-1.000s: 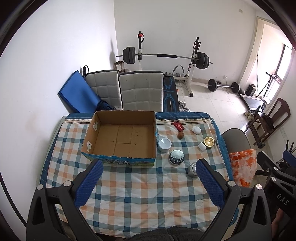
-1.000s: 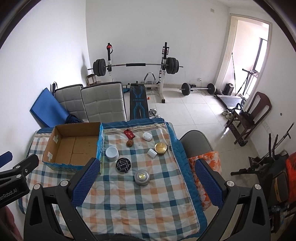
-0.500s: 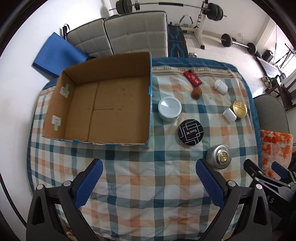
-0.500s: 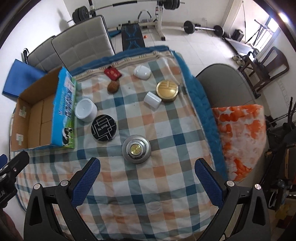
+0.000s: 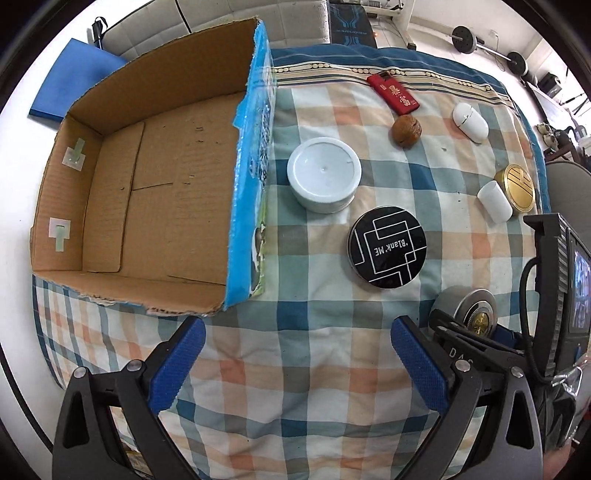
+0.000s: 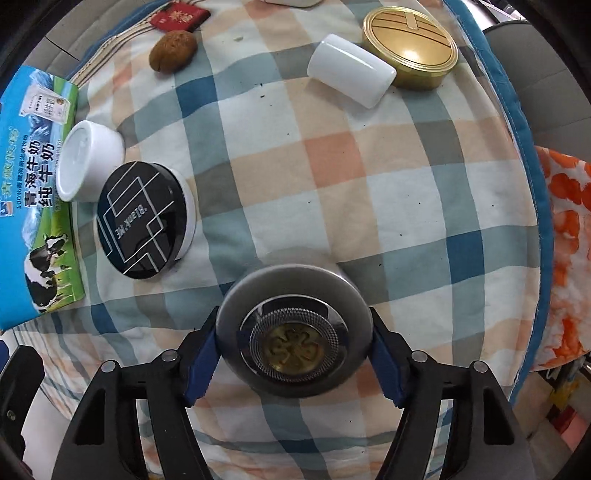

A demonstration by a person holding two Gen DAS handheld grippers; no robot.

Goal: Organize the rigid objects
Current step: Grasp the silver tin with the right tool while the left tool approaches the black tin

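My right gripper (image 6: pixel 293 349) is shut on a round silver tin with a gold emblem (image 6: pixel 293 330); both blue pads touch its sides, and it sits on the checked tablecloth (image 6: pixel 332 166). The tin (image 5: pixel 469 310) shows partly hidden behind the right gripper in the left wrist view. My left gripper (image 5: pixel 295 362) is open and empty above the cloth, just in front of the open cardboard box (image 5: pixel 147 192). A black round tin (image 5: pixel 387 246), a white jar (image 5: pixel 324 178), a walnut (image 5: pixel 406 130), a red lighter (image 5: pixel 393 92), a white case (image 5: pixel 470 122), a gold tin (image 5: pixel 516 187) and a white cap (image 5: pixel 494 201) lie on the cloth.
The box's printed blue side (image 6: pixel 33 192) stands left of the white jar (image 6: pixel 86 168) and black tin (image 6: pixel 142 221). An orange-and-white cloth (image 6: pixel 565 258) hangs past the table's right edge. Grey chairs (image 5: pixel 251 22) stand behind the table.
Both grippers have dropped down close to the table. My right gripper has closed its open jaws around the silver tin. My left gripper has stayed open.
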